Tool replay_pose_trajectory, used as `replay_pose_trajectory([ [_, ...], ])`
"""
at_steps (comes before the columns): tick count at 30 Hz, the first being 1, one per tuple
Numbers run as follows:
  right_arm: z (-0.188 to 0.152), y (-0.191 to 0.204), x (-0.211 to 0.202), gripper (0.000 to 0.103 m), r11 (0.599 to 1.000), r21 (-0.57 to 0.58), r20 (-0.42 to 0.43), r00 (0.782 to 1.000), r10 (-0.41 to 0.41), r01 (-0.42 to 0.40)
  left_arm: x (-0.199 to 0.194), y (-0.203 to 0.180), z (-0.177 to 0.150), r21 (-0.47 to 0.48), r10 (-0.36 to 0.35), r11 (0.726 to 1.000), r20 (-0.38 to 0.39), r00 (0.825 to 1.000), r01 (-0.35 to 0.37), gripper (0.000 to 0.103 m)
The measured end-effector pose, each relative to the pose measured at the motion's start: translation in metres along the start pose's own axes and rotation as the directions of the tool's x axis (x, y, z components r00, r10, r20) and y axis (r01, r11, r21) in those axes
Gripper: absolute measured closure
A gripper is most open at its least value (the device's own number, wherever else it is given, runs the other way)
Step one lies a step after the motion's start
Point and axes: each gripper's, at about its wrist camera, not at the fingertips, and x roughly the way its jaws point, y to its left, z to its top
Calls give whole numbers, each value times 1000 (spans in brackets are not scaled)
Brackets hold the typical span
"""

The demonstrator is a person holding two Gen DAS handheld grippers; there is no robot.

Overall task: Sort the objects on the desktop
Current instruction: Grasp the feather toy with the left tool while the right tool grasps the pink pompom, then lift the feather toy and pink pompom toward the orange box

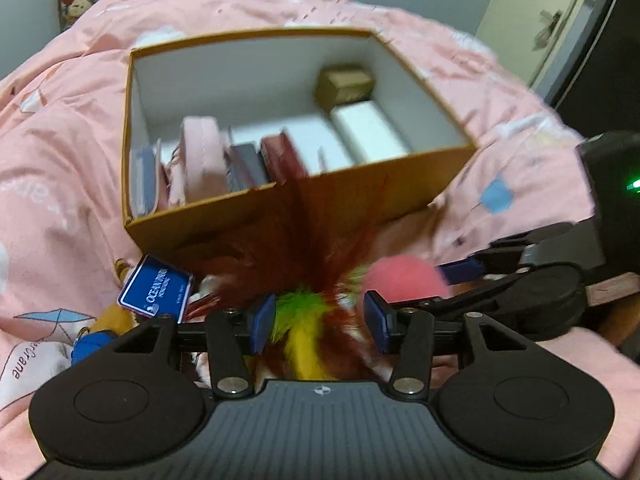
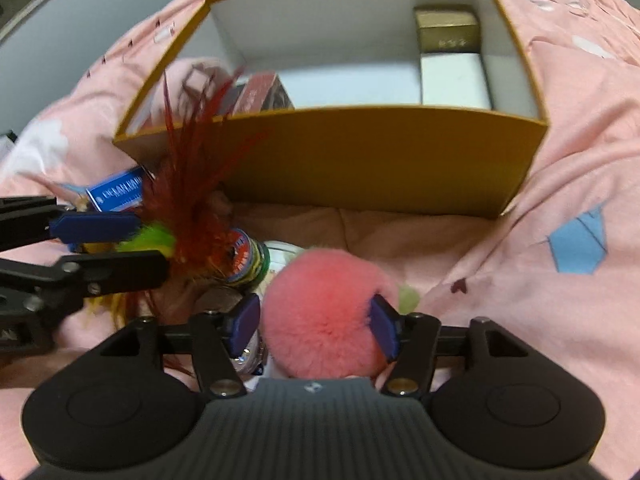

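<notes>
An open tan cardboard box (image 1: 360, 184) (image 2: 380, 160) with white inside walls sits on a pink bedspread. My left gripper (image 1: 320, 320) (image 2: 108, 240) closes on a feather shuttlecock (image 1: 304, 280) (image 2: 188, 200) with red, green and yellow feathers, just in front of the box. My right gripper (image 2: 316, 324) (image 1: 460, 272) is closed around a fluffy pink pompom (image 2: 324, 312) (image 1: 404, 276), right of the shuttlecock. Both are low, near the bedspread.
The box holds a pink pouch (image 1: 200, 160), dark and red small boxes (image 1: 280, 156), a white box (image 1: 368, 128) (image 2: 452, 80) and a gold box (image 1: 344, 84) (image 2: 448, 28). A blue card (image 1: 156, 288) (image 2: 116, 192) and a plush toy (image 1: 112, 320) lie at the left.
</notes>
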Motion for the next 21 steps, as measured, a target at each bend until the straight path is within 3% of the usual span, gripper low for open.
replay_pose_trajectory([
  [4, 1, -2, 11, 39, 1000, 1, -15, 1000, -2, 2, 13, 5, -1, -26, 23, 999, -24, 999, -23, 48],
  [6, 2, -3, 17, 41, 1000, 7, -23, 1000, -5, 5, 15, 7, -2, -38, 25, 999, -25, 999, -26, 64],
  [7, 1, -4, 19, 44, 1000, 9, -27, 1000, -10, 11, 16, 8, -2, -41, 27, 999, -24, 999, -28, 64],
  [9, 0, -6, 23, 52, 1000, 10, -37, 999, -25, 25, 17, 10, -3, -49, 18, 999, -24, 1000, -19, 79],
  [14, -4, -8, 30, 55, 999, 16, -54, 998, -33, 34, 27, 14, -6, -87, -16, 996, -68, 998, 10, 94],
  [21, -10, -11, 9, 67, 999, 46, 6, 1000, -29, 28, 10, 14, -6, -98, -5, 995, 8, 1000, 6, 100],
])
